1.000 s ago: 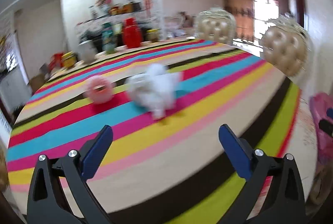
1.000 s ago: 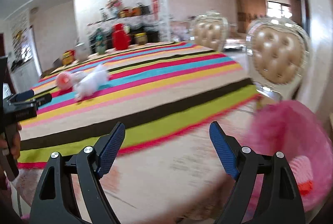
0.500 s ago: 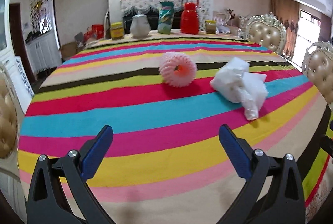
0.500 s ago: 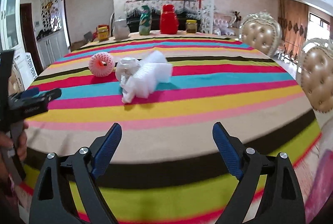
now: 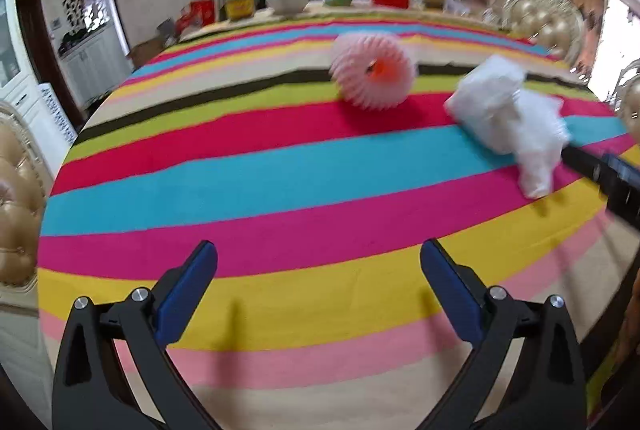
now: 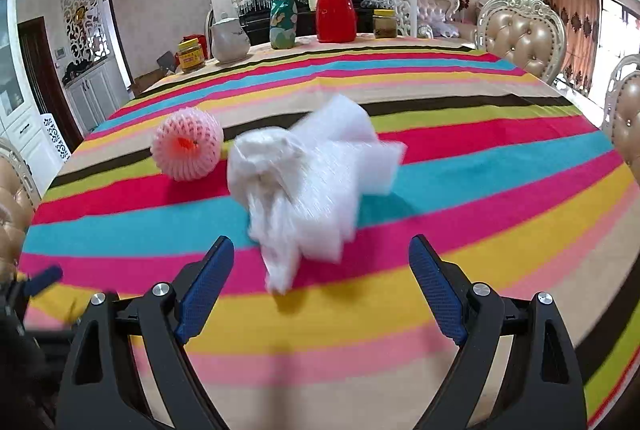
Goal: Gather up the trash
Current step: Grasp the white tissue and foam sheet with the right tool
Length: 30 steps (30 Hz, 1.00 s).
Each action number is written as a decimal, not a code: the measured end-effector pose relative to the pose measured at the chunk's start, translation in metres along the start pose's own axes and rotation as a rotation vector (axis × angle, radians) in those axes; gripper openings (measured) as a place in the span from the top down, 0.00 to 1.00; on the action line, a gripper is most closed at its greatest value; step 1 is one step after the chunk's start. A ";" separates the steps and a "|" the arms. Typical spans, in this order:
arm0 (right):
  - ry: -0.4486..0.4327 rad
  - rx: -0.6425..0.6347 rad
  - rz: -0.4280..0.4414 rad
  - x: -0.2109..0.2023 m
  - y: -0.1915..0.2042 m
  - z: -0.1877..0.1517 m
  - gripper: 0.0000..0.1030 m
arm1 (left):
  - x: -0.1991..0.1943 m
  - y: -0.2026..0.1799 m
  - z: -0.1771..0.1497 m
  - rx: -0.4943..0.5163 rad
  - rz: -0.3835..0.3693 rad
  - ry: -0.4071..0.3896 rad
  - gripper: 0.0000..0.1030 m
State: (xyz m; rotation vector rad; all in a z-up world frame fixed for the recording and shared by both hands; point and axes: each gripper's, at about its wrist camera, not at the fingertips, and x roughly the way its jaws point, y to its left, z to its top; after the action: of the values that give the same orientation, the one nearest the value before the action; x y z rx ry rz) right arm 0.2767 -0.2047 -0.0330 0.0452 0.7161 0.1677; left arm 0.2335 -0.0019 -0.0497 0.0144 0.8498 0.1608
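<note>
**Trash on the striped table: two pieces, both untouched**

Trash here comes to two pieces, both lying on the striped tablecloth (image 6: 500, 214). One is a crumpled wad of white foam wrap (image 6: 308, 182), resting mostly on the blue and magenta stripes near the middle of the table. The other is a round pink foam fruit net (image 6: 187, 145) with an orange spot at its centre, just beside the white wad on its left in the right wrist view, sitting on the red and green stripes. The two lie close together; whether they touch cannot be told.

The right gripper (image 6: 320, 294) hangs low over the cloth with its two blue-padded fingers spread wide; its jaws have just been opening, and nothing is pressed between them. The tail of the white wad lies just ahead of the gap.

The left gripper (image 5: 318, 294) is likewise spread wide and empty, above the yellow and magenta stripes, with the pink net ahead and the white wad to the right.

At the far edge of the table stand five containers: a yellow-lidded jar (image 6: 191, 55), a white pitcher (image 6: 230, 40), a teal vase (image 6: 282, 16), a red flask (image 6: 335, 15) and a second jar (image 6: 385, 23). The first jar's red and yellow label is too small to read. Three tufted beige chairs show at the right, the nearest to the far end being the chair (image 6: 522, 34) with the carved frame. No legible writing appears anywhere.
</note>
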 end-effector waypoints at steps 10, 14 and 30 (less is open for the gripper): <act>0.088 -0.018 -0.033 0.059 0.023 0.019 0.36 | 0.019 0.015 -0.001 -0.063 -0.020 0.105 0.05; 0.066 -0.002 0.021 0.045 0.016 0.018 0.62 | 0.019 0.014 -0.001 -0.065 -0.022 0.107 0.05; -0.004 -0.005 0.049 -0.036 -0.028 -0.033 0.63 | 0.015 -0.003 0.002 0.012 0.047 0.073 0.07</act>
State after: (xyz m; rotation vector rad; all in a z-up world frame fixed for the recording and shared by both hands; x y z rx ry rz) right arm 0.2323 -0.2392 -0.0378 0.0585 0.7111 0.2159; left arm 0.2451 -0.0029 -0.0600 0.0396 0.9232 0.2016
